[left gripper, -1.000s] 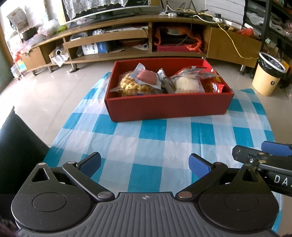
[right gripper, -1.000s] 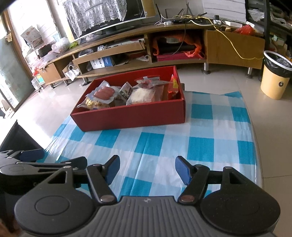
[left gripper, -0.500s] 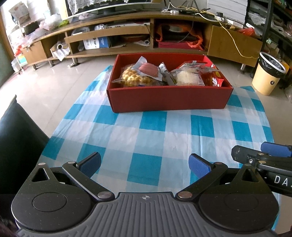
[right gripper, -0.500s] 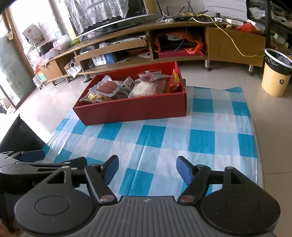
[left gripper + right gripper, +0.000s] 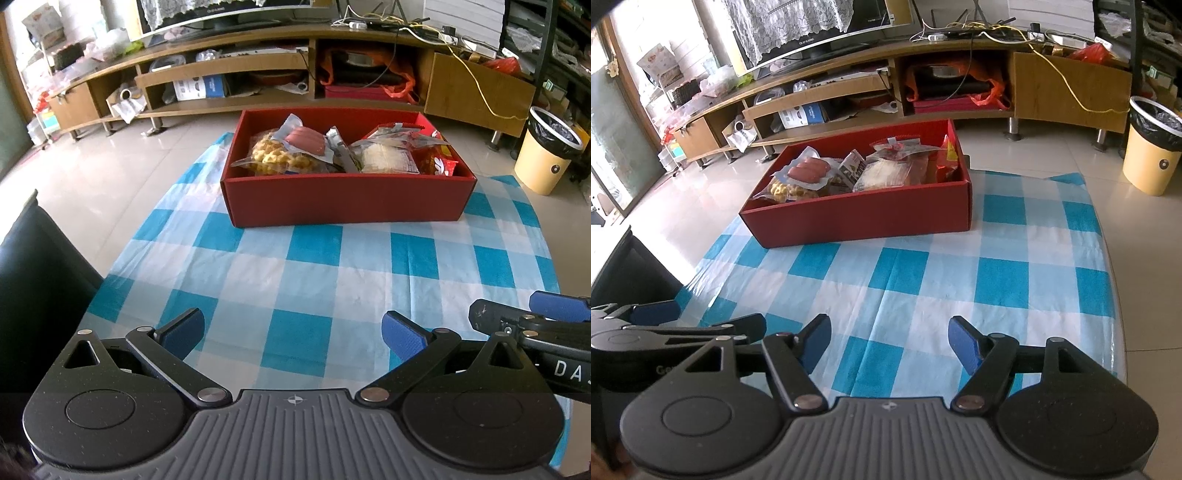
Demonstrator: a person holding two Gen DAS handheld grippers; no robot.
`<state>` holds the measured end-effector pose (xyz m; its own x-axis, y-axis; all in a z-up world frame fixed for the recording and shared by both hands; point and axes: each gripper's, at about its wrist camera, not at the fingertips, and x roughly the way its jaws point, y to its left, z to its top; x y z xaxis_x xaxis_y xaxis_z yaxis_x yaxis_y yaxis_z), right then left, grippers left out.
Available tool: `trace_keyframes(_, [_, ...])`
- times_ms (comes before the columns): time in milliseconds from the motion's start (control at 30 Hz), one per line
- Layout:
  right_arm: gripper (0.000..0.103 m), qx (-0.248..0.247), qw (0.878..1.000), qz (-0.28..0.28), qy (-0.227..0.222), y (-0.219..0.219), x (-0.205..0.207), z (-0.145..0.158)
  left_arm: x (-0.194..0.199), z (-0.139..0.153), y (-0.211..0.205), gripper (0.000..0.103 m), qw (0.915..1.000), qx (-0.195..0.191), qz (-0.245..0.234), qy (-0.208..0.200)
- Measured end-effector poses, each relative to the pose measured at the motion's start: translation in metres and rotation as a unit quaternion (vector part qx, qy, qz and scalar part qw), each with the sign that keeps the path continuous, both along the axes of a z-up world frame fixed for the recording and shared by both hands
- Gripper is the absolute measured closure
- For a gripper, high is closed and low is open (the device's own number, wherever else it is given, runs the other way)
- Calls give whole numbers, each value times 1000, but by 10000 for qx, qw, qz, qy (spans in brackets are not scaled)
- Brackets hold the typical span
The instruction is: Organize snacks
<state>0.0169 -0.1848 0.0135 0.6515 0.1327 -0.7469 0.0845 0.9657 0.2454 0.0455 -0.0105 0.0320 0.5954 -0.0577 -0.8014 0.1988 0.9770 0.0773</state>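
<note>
Over the last second both grippers draw back from the red box and rise a little, so the box sits smaller and farther off in both wrist views than it did, with more of the blue-and-white checked tablecloth bare in front of it. The left gripper hangs over the near edge of the table with its jaws wide apart and nothing between them; the right gripper is beside it, likewise spread wide and empty. The snacks all lie inside the box toward the far edge of the table: a bag of yellow puffed snacks at its left end with a sealed sausage pack on top, a clear pack of white snacks in the middle, and a red packet at the right end. No packet shows on the cloth outside the box. Judged from that, the gathering looks finished, and the retreat reads as the close of the task rather than the start of another pick.
</note>
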Motion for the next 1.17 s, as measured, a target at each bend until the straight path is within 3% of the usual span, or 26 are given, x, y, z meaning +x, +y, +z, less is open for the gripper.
trace_keyframes(1167, [33,-24,10000,20,18,2,0,-4,1,-1,2,0,10000,-3,4,9])
